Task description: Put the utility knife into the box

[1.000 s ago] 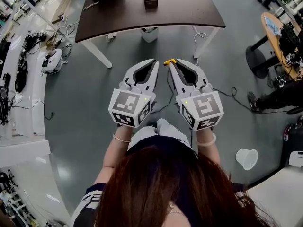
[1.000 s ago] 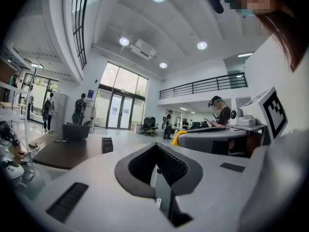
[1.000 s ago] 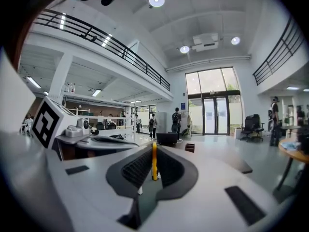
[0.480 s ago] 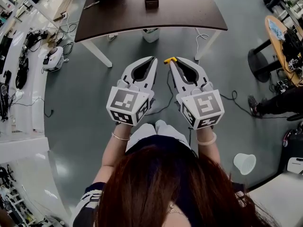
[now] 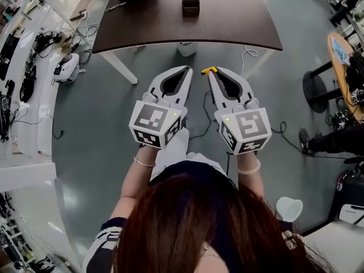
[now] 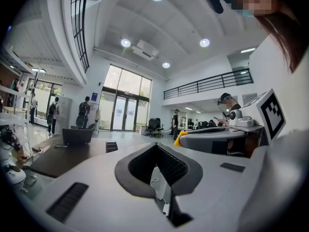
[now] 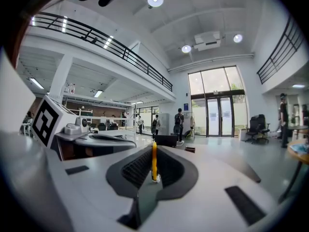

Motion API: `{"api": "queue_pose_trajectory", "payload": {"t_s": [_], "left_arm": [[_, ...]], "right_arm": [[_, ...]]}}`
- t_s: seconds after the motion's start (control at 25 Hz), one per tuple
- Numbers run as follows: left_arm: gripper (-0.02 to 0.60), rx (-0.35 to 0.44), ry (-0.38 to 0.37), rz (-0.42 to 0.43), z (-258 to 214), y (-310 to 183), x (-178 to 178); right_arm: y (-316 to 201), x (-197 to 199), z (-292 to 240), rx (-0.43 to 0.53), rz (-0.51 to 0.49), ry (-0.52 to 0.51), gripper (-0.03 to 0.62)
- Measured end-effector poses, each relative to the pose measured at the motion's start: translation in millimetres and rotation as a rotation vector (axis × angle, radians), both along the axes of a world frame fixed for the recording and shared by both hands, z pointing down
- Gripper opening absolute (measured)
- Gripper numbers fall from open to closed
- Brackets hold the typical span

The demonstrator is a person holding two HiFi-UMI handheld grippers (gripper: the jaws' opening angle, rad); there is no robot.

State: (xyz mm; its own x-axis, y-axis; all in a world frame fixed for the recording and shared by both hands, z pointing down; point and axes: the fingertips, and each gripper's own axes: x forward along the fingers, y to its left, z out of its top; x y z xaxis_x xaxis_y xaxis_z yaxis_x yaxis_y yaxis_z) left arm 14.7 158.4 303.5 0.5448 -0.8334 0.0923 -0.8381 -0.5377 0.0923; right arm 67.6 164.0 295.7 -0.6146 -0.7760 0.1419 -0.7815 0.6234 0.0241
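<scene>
Util. knife [image 5: 206,70] between R gripper [image 5: 210,73] jaws, at tips

Slim yellow utility knife [image 5: 207,70]. Pale grey left gripper [image 5: 188,69] and right gripper [image 5: 211,73], their marker cubes [image 5: 152,120] patterned in black-and-white squares. Dark brown table [image 5: 239,21], dark compartmented box [image 5: 190,1], grey floor [image 5: 91,124].

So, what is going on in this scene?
A person holds a gripper in each hand. The right gripper is shut on a yellow utility knife; the left gripper is shut and empty. Both hang over the floor, short of the dark table where the box stands; the knife is not yet in it.
</scene>
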Motion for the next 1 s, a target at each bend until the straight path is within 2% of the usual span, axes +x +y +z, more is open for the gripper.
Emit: {"api": "queue_pose_trajectory", "payload": {"t_s": [0.28,0.56,0.68,1.0], "left_arm": [[0.0,-0.019,-0.002,0.037,11,-95,-19],[0.0,0.001,-0.038,0.068,7,-184,-33],[0.0,-0.004,-0.031,0.069,8,-214,-44],[0.0,-0.034,-0.015,0.062,22,-302,-42]], "right_arm": [[-93,-26,5,-0.014,0.019,0.005,0.032],[-181,-49,1,-0.018,0.058,-0.001,0.032],[-210,-59,4,-0.027,0.065,0.001,0.032],[-300,-56,18,-0.047,0.063,0.009,0.032]]}}
